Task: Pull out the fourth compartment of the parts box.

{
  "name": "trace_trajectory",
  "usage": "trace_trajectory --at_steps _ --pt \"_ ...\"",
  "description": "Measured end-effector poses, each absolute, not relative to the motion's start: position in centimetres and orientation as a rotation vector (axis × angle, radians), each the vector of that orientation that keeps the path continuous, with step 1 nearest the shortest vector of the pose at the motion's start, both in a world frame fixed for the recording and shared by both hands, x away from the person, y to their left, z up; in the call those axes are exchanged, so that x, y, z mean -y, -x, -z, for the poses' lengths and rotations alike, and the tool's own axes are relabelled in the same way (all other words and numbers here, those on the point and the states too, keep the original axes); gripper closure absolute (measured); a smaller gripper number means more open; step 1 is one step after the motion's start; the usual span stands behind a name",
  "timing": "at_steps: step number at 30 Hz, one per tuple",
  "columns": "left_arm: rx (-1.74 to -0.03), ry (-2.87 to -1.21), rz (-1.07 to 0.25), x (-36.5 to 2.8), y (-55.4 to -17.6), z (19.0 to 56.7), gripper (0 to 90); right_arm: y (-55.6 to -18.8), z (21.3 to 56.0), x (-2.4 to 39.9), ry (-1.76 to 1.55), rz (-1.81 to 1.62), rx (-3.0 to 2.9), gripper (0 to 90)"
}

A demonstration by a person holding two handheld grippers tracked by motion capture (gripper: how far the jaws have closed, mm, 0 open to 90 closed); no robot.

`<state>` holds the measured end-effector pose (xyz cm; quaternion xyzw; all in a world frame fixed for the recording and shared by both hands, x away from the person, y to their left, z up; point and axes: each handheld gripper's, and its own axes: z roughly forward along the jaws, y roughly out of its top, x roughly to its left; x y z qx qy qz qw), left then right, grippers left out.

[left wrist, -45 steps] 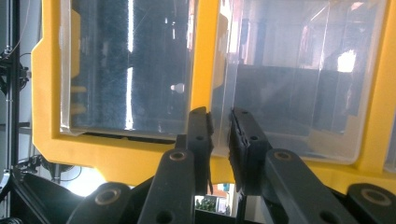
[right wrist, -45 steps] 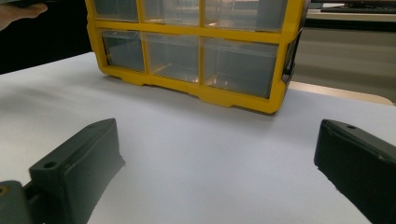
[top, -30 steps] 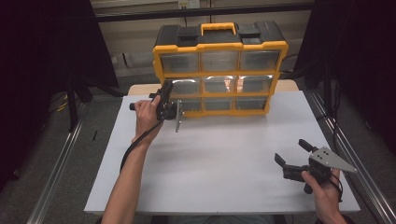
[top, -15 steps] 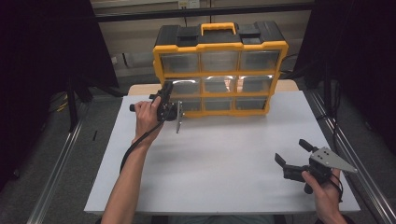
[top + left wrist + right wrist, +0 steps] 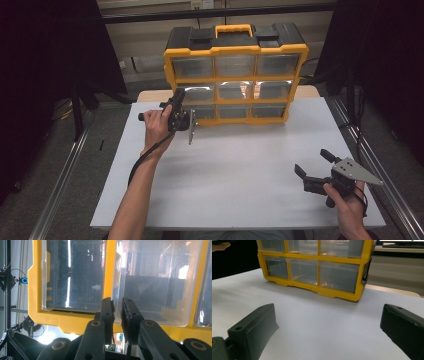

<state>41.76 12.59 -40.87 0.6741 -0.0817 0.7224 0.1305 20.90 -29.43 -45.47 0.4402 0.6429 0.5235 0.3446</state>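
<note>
**At the worktop's far edge: left hand-held gripper closed against the organiser, no pull yet**

Along the far edge of the white worktop (image 5: 240, 170), standing upright: yellow-and-black organiser (image 5: 235, 50), nine clear drawers in three rows, black lid and yellow carry handle on top. All drawer fronts flush with the frame, none pulled out as far as can be told.

Toward the far-left corner, up against the organiser's left column, about level with the middle-row drawer (image 5: 194, 93): left hand-held gripper (image 5: 178, 96), turned on its side, grey plate hanging toward the worktop. In the left gripper view, same left hand-held gripper (image 5: 117, 302): jaws pressed almost together, only a slit between, tips in front of the yellow bar between two clear drawer fronts. Nothing plainly pinched. Hard to tell whether touching the frame or just short of it.

By the near-right corner, well apart from the organiser: right hand-held gripper (image 5: 311, 162), held just above the worktop, jaws spread wide, nothing between, aimed at the organiser's bottom row.

Set against the pictures from a second ago: hardly any change. Same places for both hands, same closed left jaws, same shut drawers.

Judged from that: a pause at the drawer front rather than a pull under way. Opening of a left-column drawer not yet begun, and probably in need of a surer hold on a drawer lip first.
</note>
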Motion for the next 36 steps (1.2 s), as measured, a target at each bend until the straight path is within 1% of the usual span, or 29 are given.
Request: trace_trajectory --at_steps 2,4,5,6,7,10,11,12,13,14,15,16,17,20,24,25,26,28,29,30,35,36 --pt "0.258 -1.939 -2.103 -12.6 -41.8 40.9 80.9 -20.9 45.5 29.4 -1.144 -1.359 -1.670 0.4" --pt "0.247 -1.960 -2.108 -12.6 -41.6 40.8 80.9 -20.9 45.5 29.4 -1.142 -1.360 -1.670 0.4" --pt "0.268 -1.932 -2.112 -12.6 -41.8 40.9 80.8 -20.9 45.5 29.4 -1.142 -1.360 -1.670 0.3" --pt "0.250 -1.976 -2.120 -12.6 -41.4 40.7 80.9 -20.9 45.5 29.4 -1.141 -1.360 -1.669 0.3" --pt "0.250 -1.975 -2.119 -12.6 -41.4 40.7 80.9 -20.9 45.5 29.4 -1.143 -1.360 -1.668 0.3" --pt "0.239 -1.955 -2.098 -12.6 -41.4 40.9 80.8 -20.9 45.4 29.4 -1.146 -1.361 -1.662 0.3" --pt "0.238 -1.955 -2.116 -12.6 -41.3 40.9 80.8 -20.9 45.4 29.4 -1.145 -1.361 -1.660 0.3" --pt "0.265 -1.923 -2.116 -12.7 -41.5 40.9 80.9 -20.9 45.4 29.4 -1.143 -1.360 -1.660 0.3" --pt "0.249 -1.965 -2.123 -12.6 -41.1 40.7 80.8 -20.9 45.4 29.4 -1.143 -1.361 -1.661 0.3" --pt "0.235 -1.961 -2.103 -12.6 -41.1 40.8 80.8 -20.9 45.4 29.4 -1.140 -1.363 -1.673 0.3" --pt "0.271 -1.929 -2.118 -12.6 -41.3 40.8 80.8 -20.9 45.4 29.4 -1.140 -1.363 -1.673 0.3" --pt "0.265 -1.920 -2.106 -12.6 -41.3 40.9 80.8 -20.9 45.4 29.4 -1.140 -1.362 -1.672 0.3" --pt "0.244 -1.970 -2.113 -12.6 -41.0 40.7 80.7 -20.9 45.4 29.4 -1.141 -1.362 -1.670 0.3" --pt "0.266 -1.932 -2.112 -12.7 -41.2 40.8 80.8 -20.9 45.4 29.3 -1.140 -1.358 -1.672 0.3" --pt "0.238 -1.964 -2.119 -12.7 -40.7 40.8 80.9 -21.0 45.5 29.4 -1.138 -1.361 -1.670 0.4" --pt "0.245 -1.953 -2.104 -12.7 -40.7 40.9 80.9 -21.0 45.5 29.4 -1.139 -1.362 -1.670 0.4" --pt "0.262 -1.969 -2.119 -12.7 -40.6 40.8 81.0 -21.0 45.5 29.4 -1.140 -1.361 -1.670 0.4" --pt "0.286 -1.918 -2.114 -12.8 -40.8 40.8 81.0 -21.0 45.4 29.4 -1.142 -1.359 -1.670 0.3" --pt "0.270 -1.961 -2.116 -12.8 -40.5 40.7 81.0 -20.9 45.4 29.3 -1.141 -1.359 -1.670 0.4" --pt "0.261 -1.968 -2.110 -12.8 -40.4 40.7 81.0 -20.9 45.4 29.3 -1.141 -1.359 -1.670 0.4" --pt "0.248 -1.957 -2.102 -12.9 -40.3 40.7 81.0 -21.0 45.4 29.4 -1.137 -1.361 -1.672 0.3" --pt "0.262 -1.915 -2.099 -12.9 -40.5 40.8 80.9 -21.0 45.4 29.4 -1.138 -1.360 -1.672 0.4"
